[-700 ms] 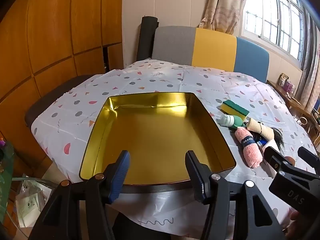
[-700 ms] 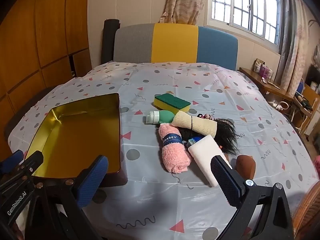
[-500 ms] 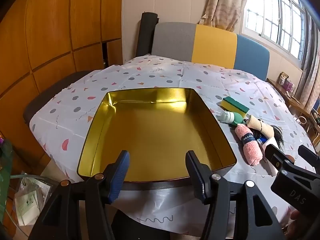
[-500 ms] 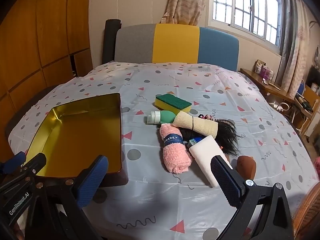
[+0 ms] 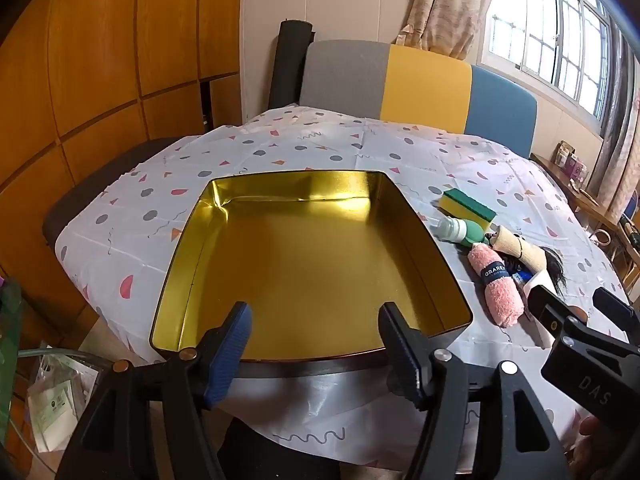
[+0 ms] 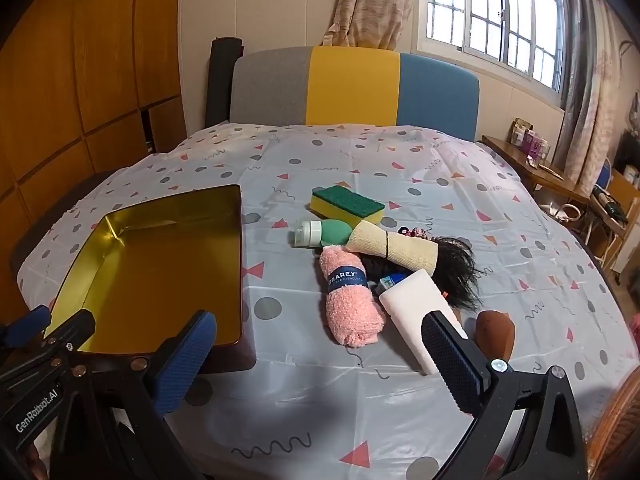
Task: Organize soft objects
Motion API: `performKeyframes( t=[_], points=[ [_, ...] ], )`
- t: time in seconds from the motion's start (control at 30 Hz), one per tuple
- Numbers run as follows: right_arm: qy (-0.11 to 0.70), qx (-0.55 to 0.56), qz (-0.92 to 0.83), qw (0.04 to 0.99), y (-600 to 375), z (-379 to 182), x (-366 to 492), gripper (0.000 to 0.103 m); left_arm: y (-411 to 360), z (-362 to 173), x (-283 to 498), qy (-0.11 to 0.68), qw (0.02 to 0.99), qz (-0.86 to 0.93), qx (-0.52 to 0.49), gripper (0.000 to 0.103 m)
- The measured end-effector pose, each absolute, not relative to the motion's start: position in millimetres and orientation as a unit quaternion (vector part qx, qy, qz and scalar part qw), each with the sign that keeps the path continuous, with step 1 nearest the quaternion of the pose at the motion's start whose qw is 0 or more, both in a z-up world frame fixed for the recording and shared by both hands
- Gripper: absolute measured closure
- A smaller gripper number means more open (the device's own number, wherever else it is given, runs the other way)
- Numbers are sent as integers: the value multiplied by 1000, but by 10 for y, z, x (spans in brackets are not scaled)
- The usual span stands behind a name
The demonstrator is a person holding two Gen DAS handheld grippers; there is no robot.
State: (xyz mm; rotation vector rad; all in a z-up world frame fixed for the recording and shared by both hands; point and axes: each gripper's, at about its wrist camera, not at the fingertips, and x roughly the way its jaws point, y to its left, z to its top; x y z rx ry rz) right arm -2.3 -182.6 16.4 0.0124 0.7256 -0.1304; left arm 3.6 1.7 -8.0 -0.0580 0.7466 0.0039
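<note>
An empty gold tin tray point(image 5: 188, 240) point(image 6: 236, 216) lies on the left of the table. To its right lies a pile: a rolled pink towel point(image 6: 350, 300) point(image 5: 496, 286), a yellow-green sponge point(image 6: 347, 205) point(image 5: 466, 208), a green bottle point(image 6: 320, 232), a beige rolled cloth point(image 6: 394, 249), a black hair piece point(image 6: 460, 268), a white block point(image 6: 420, 312) and a brown sponge point(image 6: 494, 330). My left gripper point(image 5: 316, 316) is open and empty over the tray's near edge. My right gripper point(image 6: 320, 332) is open and empty, just short of the pink towel.
The table point(image 6: 360, 152) wears a patterned plastic cloth. A grey, yellow and blue headboard-like seat back point(image 6: 352, 88) stands behind it. A wooden wall is on the left, a window and side shelf point(image 6: 536, 164) on the right. A bag lies on the floor point(image 5: 52, 396) at lower left.
Both grippers have moved slightly forward toward the table. The tray and the pile look a little nearer. Both stay open and empty.
</note>
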Motion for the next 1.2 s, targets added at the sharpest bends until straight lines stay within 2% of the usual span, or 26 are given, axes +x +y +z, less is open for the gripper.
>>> performKeyframes(
  t=[1.2],
  points=[
    [358,6,-60,932,-1820,143,7,0,34,-108,53,372,928,3,-27,36]
  ],
)
